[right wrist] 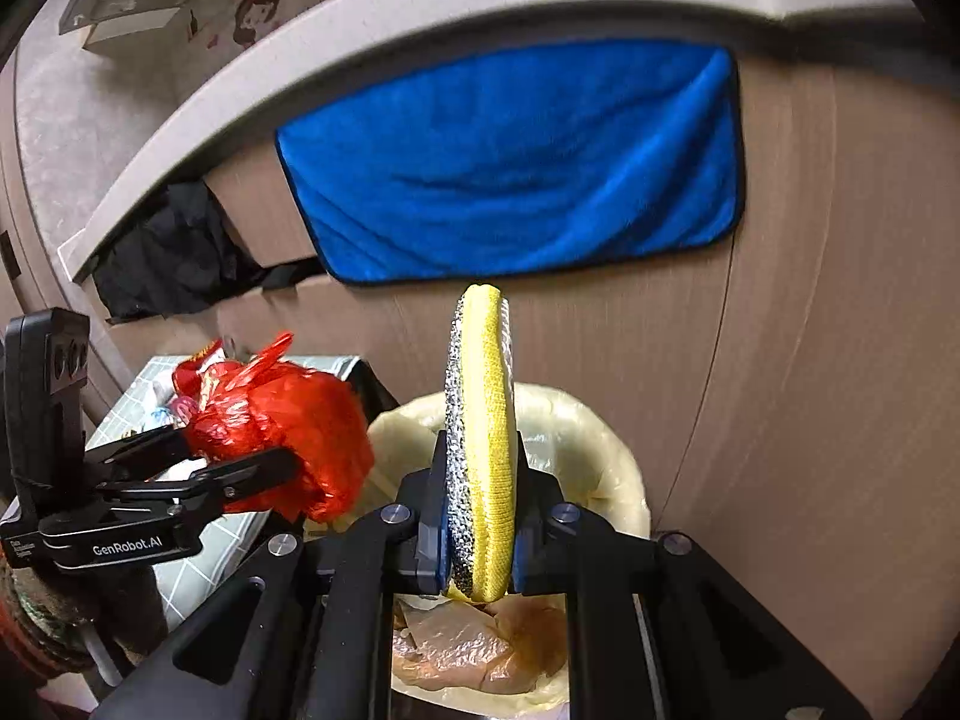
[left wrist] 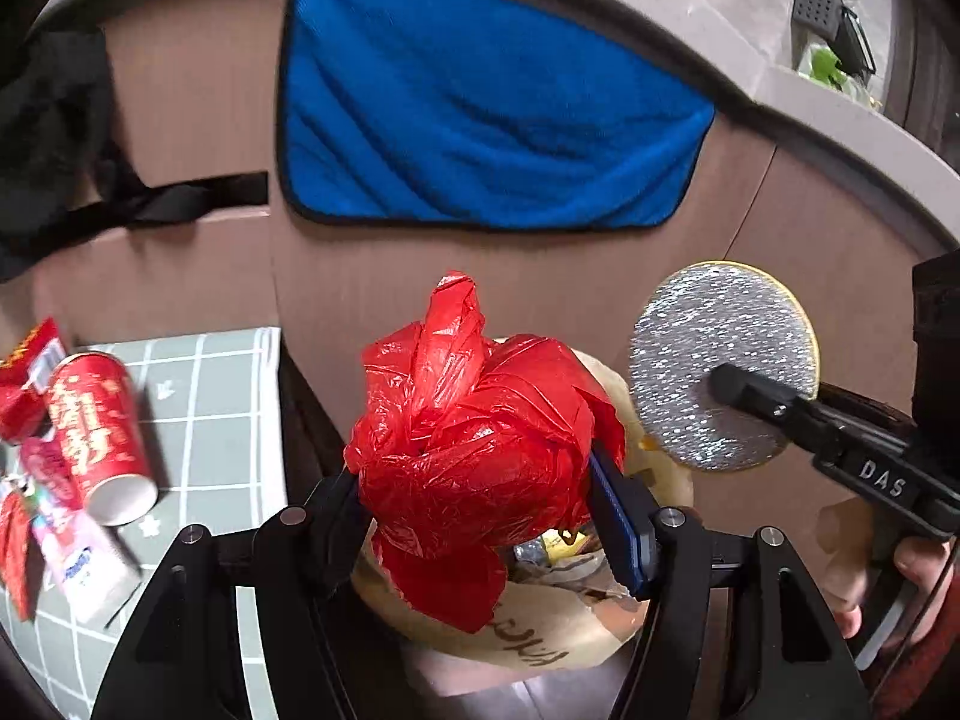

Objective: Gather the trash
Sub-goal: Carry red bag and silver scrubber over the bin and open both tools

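The left hand-held gripper (left wrist: 480,498) pinches a crumpled red plastic bag (left wrist: 474,444) above the lined trash bin (right wrist: 606,450). The right hand-held gripper (right wrist: 480,516) is clamped on a round scouring pad (right wrist: 480,444), silver one side, yellow the other, over the same bin. Far behind hangs a blue cloth (left wrist: 480,114); on the left, a red cup (left wrist: 99,432) lies on the tabletop (left wrist: 222,402).
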`<action>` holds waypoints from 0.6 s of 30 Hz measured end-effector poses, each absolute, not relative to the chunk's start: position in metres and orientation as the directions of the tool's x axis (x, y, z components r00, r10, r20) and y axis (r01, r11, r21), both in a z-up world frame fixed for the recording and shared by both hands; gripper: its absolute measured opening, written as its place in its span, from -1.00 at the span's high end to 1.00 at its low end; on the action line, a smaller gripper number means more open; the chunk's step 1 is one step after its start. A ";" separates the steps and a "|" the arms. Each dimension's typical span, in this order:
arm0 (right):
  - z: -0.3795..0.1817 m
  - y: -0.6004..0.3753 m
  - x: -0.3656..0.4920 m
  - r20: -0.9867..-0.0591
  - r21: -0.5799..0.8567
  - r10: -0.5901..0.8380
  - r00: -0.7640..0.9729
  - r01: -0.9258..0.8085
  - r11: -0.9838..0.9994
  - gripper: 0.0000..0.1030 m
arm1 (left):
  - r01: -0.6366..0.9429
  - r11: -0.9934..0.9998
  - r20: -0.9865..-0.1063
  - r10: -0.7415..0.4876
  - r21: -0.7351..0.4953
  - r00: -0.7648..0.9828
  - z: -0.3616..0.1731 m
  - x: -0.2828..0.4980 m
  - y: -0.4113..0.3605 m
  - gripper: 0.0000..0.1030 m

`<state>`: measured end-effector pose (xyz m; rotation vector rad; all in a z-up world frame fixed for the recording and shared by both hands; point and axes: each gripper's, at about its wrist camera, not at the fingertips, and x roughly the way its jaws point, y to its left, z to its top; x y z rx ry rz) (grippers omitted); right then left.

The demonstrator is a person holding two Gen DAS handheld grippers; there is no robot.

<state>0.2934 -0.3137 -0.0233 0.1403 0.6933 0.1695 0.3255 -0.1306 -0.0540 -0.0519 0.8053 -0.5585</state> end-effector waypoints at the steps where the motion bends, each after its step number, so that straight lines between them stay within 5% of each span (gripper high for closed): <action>1: -0.027 -0.313 0.297 -0.631 0.178 0.196 0.751 -0.106 0.978 0.75 | 0.450 0.853 -0.675 -0.496 -0.262 0.546 -0.058 0.330 -0.131 -0.28; 18: -0.092 -0.337 0.342 -0.735 0.224 0.210 0.645 -0.062 0.973 0.75 | 0.469 0.830 -0.784 -0.496 -0.303 0.372 -0.126 0.375 -0.170 -0.28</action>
